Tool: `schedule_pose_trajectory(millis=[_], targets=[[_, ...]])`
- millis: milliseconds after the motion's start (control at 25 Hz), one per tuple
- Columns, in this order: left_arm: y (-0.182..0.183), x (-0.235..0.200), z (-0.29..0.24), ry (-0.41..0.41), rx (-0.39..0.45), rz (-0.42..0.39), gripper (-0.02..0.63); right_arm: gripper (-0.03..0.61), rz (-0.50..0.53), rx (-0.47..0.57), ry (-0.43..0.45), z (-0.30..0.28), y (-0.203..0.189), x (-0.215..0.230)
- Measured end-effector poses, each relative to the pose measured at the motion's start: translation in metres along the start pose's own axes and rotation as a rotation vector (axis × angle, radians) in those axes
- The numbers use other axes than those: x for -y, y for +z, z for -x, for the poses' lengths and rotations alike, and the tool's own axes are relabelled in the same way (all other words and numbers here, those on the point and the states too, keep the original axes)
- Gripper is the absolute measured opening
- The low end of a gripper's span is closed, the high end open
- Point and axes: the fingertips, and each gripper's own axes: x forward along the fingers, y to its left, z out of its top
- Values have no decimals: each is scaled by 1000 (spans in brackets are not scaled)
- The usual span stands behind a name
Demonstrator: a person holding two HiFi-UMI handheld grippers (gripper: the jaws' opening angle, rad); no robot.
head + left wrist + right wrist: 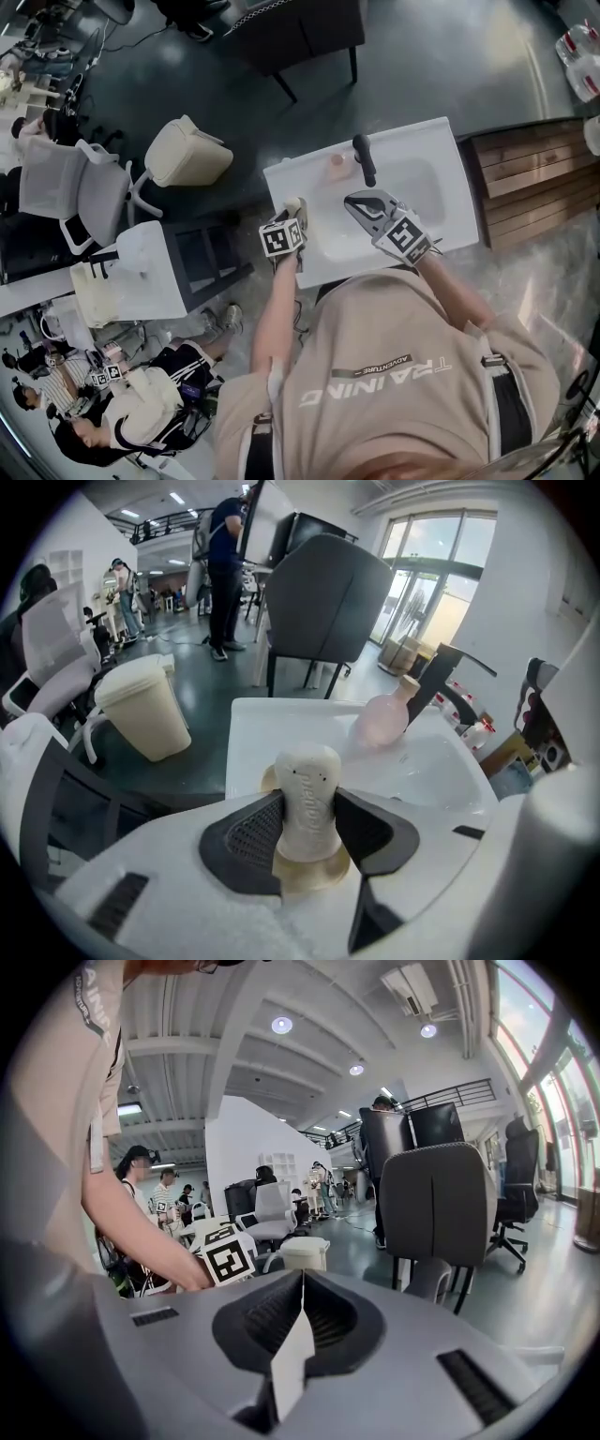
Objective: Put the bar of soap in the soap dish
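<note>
A cream bar of soap (pixel 304 799) stands upright between the jaws of my left gripper (pixel 306 808), which is shut on it. Its lower end sits over a round, tan translucent soap dish (pixel 311 875) on the left rim of the white sink (pixel 433 145); I cannot tell whether it touches. In the head view the left gripper (pixel 292 214) hangs over that rim with the soap (pixel 295 203) at its tip. My right gripper (pixel 356 201) is over the basin, shut and holding nothing. In its own view the right gripper (pixel 301 1311) faces the room.
A black faucet (pixel 364 157) and a pink bottle (pixel 337 161) stand at the sink's back edge. A cream lidded bin (pixel 186 152) and white chairs are on the floor to the left. A dark chair (pixel 323 597) stands behind the sink. People are nearby.
</note>
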Motion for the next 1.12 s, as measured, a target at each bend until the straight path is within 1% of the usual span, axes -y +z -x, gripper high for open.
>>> schedule_pose_trajectory(millis=[200, 280, 440, 520, 760, 840, 880, 920, 1040, 1120], targets=[[-6, -2, -4, 8, -71, 17, 170, 14, -4, 2, 10, -1, 1, 4], [-9, -3, -6, 18, -85, 25, 169, 14, -5, 0, 14, -1, 1, 5], [-8, -2, -6, 34, -73, 23, 169, 14, -6, 1, 21, -1, 0, 7], [-4, -1, -3, 42, -54, 18, 169, 14, -5, 0, 24, -1, 0, 6], [4, 5, 5, 37, -12, -9, 169, 14, 4, 1, 23, -1, 1, 0], [5, 5, 10, 47, 16, -22, 169, 14, 8, 2, 22, -1, 3, -2], [8, 4, 15, 58, 44, -28, 162, 14, 10, 2, 22, -1, 3, -3], [12, 4, 20, 71, 79, -34, 143, 14, 14, 2, 20, 0, 4, -3], [28, 5, 36, 99, 193, -57, 33, 14, 24, 2, 11, 3, 6, -3], [34, 9, 47, 82, 251, -64, 12, 14, 22, 6, 8, 5, 6, -7]])
